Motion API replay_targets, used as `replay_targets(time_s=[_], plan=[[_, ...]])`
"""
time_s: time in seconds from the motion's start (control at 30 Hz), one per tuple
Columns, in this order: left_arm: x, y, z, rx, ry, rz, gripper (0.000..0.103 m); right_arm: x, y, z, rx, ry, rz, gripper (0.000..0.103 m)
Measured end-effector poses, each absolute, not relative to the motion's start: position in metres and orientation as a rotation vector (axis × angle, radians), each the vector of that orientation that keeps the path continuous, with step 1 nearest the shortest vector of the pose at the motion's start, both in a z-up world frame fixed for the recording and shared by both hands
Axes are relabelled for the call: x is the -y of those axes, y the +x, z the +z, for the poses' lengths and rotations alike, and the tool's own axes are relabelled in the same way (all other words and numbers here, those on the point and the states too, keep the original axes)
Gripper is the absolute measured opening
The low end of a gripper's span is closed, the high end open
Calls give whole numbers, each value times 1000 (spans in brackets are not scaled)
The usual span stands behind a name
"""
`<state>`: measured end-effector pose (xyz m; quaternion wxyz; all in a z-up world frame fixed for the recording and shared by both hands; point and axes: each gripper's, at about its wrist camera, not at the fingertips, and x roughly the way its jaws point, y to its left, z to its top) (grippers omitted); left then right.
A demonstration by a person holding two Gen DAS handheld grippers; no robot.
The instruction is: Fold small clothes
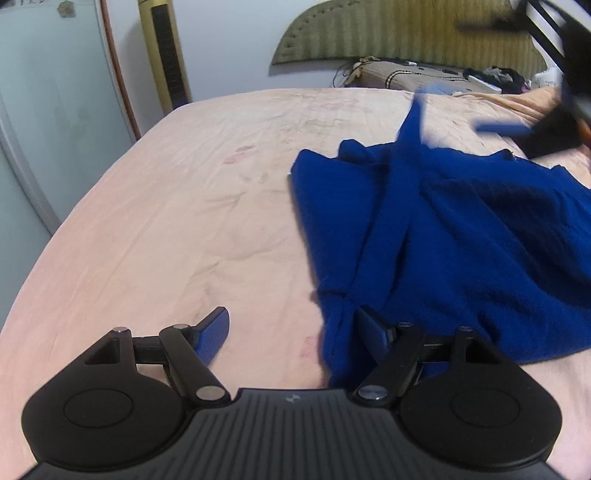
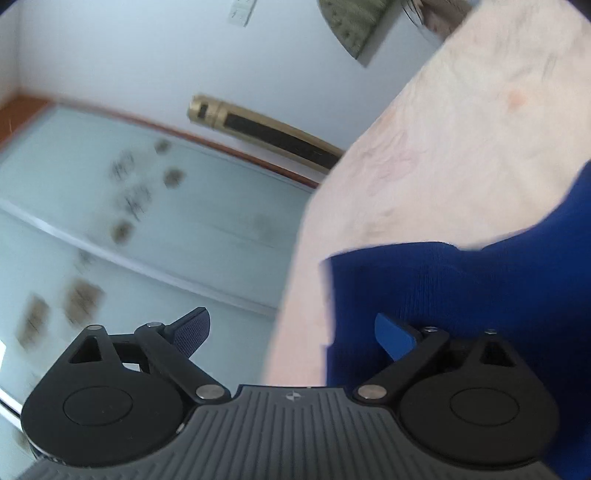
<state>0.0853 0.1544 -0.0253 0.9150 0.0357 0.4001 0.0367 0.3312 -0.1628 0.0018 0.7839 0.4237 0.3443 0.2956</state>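
Note:
A deep blue knitted garment (image 1: 461,229) lies rumpled on the right side of the pink bed sheet (image 1: 184,206). One long strip of it (image 1: 402,173) runs up toward the bed's head. My left gripper (image 1: 293,332) is open low over the sheet, and the garment's near left corner lies just inside its right finger (image 1: 373,328) with no pad pressing it. The right gripper (image 1: 469,109) shows blurred at the top right, above the far end of the garment. In the right wrist view, tilted, the right gripper (image 2: 291,334) stands open and holds nothing; the blue garment (image 2: 480,295) lies beyond its right finger.
A padded olive headboard (image 1: 406,33), a pillow (image 1: 406,75) and small clutter (image 1: 506,75) are at the bed's head. A frosted glass door (image 1: 48,110) and a gold tower fan (image 1: 166,55) stand left of the bed. Bare sheet spreads left of the garment.

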Motion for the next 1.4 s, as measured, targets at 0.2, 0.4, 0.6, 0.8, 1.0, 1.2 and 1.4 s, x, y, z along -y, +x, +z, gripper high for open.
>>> replay_targets(time_s=[0.2,0.4,0.6,0.8,1.0,1.2,1.4], plan=[[-153,80,-20,-786,25,78,75,181,278,-21,-795,896,601,95],[-146,80,-27,-794,195,162,76,164,223,-37,-887,609,550,94],[-176,60,-7,-803,-59,-33,75,193,140,3,-710,270,277,94],[-170,64,-19,-860,-227,-133,75,252,95,-11,-703,361,23,91],[-158,65,-27,-866,-234,-129,15,259,81,-29,-740,428,34,49],[-169,49,-17,-829,-270,-68,8,239,83,-19,-706,236,32,12],[-178,32,-6,-833,-246,-97,7,255,73,-3,-714,102,-49,3]])
